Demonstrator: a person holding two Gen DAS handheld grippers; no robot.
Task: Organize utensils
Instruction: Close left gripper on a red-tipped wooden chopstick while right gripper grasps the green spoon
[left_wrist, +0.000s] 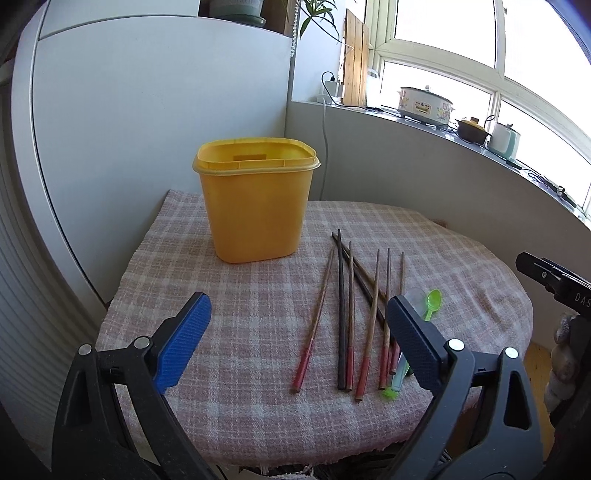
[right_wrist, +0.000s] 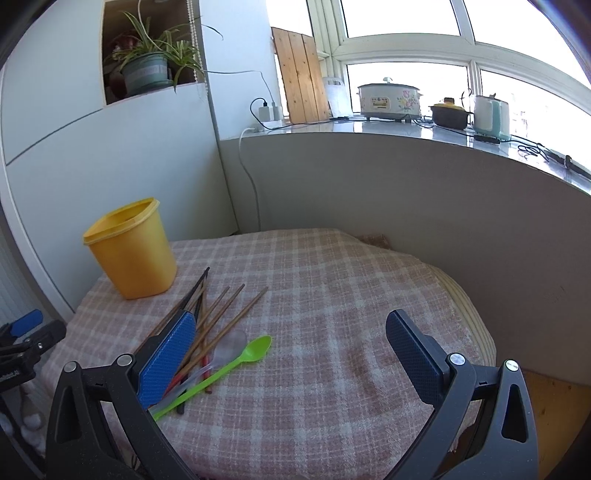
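with both grippers spread wide and holding nothing, the left gripper (left_wrist: 297, 332) hovers over the checked cloth (left_wrist: 240, 314) beside the chopsticks (left_wrist: 347, 314), which lie loose right of the yellow tub (left_wrist: 255, 210). the right gripper (right_wrist: 291, 354) should pinch 1 stick mid-shaft, avoiding the green spoon (right_wrist: 236, 362).

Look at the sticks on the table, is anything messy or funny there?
A little. One dark chopstick lies slanted across the other chopsticks instead of alongside them. The green spoon and clear spoon lie mixed in. The yellow container stands upright.
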